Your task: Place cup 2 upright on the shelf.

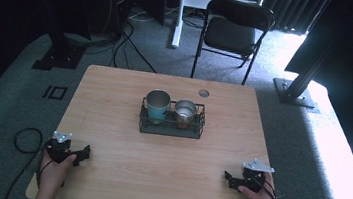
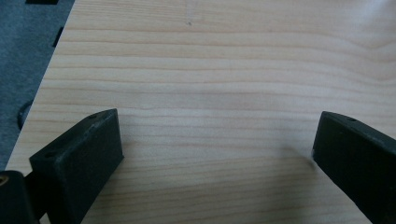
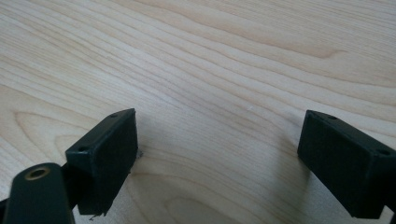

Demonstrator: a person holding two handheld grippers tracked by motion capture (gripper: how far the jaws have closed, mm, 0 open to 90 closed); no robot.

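A dark wire rack [image 1: 171, 127] stands at the middle of the wooden table [image 1: 158, 158]. It holds a teal metal cup [image 1: 157, 106] on its left side and a smaller copper-toned metal cup [image 1: 185, 112] on its right. My left gripper [image 1: 84, 153] rests at the table's near left corner, held by a hand. Its jaws stand wide apart over bare wood [image 2: 215, 135]. My right gripper [image 1: 229, 179] sits at the near right corner, also open over bare wood [image 3: 219, 140]. Both are well short of the rack.
A round grommet hole [image 1: 204, 93] lies near the table's far edge. A black folding chair [image 1: 232, 30] stands on the carpet behind the table, beside a white desk leg [image 1: 178, 14]. Cables [image 1: 125, 43] run across the floor at the left.
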